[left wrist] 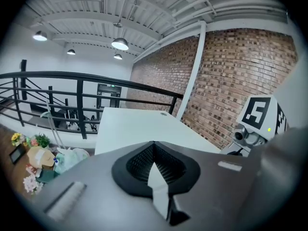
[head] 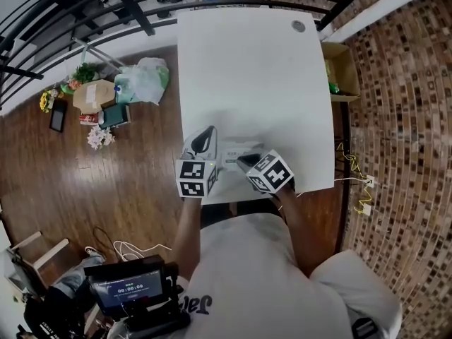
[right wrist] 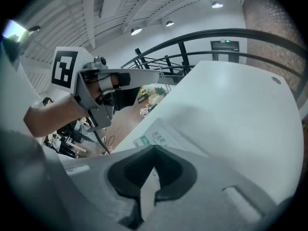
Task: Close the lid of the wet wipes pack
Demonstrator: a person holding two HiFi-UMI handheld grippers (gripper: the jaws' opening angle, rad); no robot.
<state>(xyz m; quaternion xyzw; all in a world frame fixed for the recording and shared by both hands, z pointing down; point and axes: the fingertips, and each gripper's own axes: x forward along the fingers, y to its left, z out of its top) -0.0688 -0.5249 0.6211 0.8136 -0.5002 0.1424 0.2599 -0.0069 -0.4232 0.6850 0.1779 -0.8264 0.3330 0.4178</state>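
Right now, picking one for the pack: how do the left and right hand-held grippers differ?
The left grey hand-held gripper aims up the white table; the right hand-held gripper angles left at the white wet wipes pack. Left's view misses the pack; right's shows it. Both are shut, empty.

A white rectangular table (head: 261, 69) is stood on a dark wooden floor (head: 141, 161). A wet wipes pack (head: 236, 152), white with green print, is laid flat directly on the top at about 6 o'clock, close to the near edge. A round cable grommet (head: 299, 26) is set into the top at about 1 o'clock, near the far corner.
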